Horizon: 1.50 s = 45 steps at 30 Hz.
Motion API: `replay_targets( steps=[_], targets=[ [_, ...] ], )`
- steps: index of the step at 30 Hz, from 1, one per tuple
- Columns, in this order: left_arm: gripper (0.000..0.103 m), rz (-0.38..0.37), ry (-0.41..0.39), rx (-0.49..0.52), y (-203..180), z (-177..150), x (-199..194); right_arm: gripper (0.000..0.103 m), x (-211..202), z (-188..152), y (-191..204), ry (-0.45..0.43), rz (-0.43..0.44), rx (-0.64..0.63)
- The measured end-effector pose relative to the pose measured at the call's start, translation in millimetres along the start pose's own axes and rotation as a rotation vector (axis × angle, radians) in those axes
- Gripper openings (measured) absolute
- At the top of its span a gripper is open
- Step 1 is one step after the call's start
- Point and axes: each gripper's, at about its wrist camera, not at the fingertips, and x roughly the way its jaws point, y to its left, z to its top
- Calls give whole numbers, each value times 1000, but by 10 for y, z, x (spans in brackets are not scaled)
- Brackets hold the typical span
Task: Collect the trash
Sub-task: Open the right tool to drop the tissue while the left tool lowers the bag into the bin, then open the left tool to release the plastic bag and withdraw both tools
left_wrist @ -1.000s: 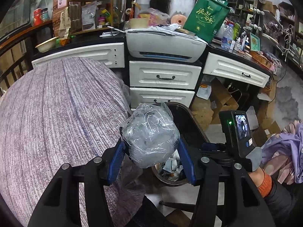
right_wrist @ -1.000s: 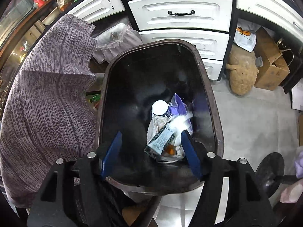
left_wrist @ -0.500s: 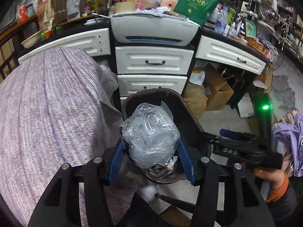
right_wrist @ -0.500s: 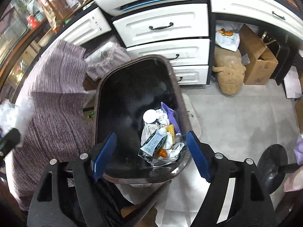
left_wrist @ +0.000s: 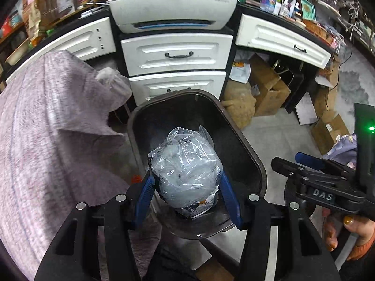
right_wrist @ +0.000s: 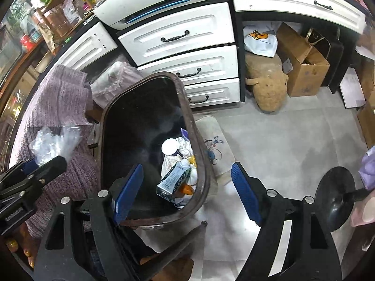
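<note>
My left gripper (left_wrist: 187, 185) is shut on a crumpled clear plastic bag (left_wrist: 185, 171) and holds it over the open black trash bin (left_wrist: 248, 149). The bag also shows at the left of the right wrist view (right_wrist: 52, 145), in the left gripper (right_wrist: 35, 171). The bin (right_wrist: 199, 154) holds a milk carton (right_wrist: 174, 180), a white lid (right_wrist: 170, 146) and other scraps. My right gripper (right_wrist: 187, 192) is open and empty over the bin's near right rim; it shows at the right of the left wrist view (left_wrist: 307, 164).
A table with a purple cloth (left_wrist: 46, 152) is left of the bin. White drawers (left_wrist: 178, 56) and a printer (left_wrist: 173, 11) stand behind it. Cardboard boxes (right_wrist: 302, 68), a plush toy (right_wrist: 267, 86) and a floor mat (right_wrist: 218, 145) lie to the right. A black chair base (right_wrist: 332, 194) is at the right.
My left gripper has carried the bag from beside the table to above the bin. My right gripper has drawn back to the right, off the bin's middle, and opened wider.
</note>
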Motion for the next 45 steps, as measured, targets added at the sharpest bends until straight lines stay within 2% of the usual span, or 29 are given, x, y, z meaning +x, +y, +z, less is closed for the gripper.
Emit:
replay_targets(
  steps=[5, 7, 12, 20, 23, 25, 27, 32, 38, 40, 45],
  targets=[
    [60, -5, 28, -1, -18, 7, 120, 77, -12, 17, -86, -6, -10, 23],
    [75, -3, 27, -5, -14, 4, 126, 77, -24, 21, -103, -9, -19, 26],
    [83, -16, -2, -10, -8, -8, 26, 77, -75, 20, -54, -22, -34, 20],
    [94, -93, -129, -36, 47, -69, -538, 77, -437, 51, 149, -140, -58, -14],
    [97, -89, -195, -31, 99, -164, -783, 77, -592, 63, 266, -173, -55, -32],
    [97, -74, -231, -32, 153, -239, -942, 80, -690, 54, 373, -191, -46, -47],
    [97, -56, -262, -43, 227, -304, -1081, 87, -814, 25, 514, -220, -38, -66],
    [97, -14, -348, -96, 432, -499, -1422, 89, -1036, -76, 875, -261, 3, -121],
    [97, 120, -402, -93, 595, -719, -1709, 92, -1207, -297, 1297, -323, -15, -210],
    [97, 166, -418, -95, 644, -811, -1799, 96, -1287, -393, 1388, -357, -5, -202],
    [97, 231, -441, -147, 827, -1045, -1965, 97, -1457, -560, 1551, -418, -24, -196]
  ],
)
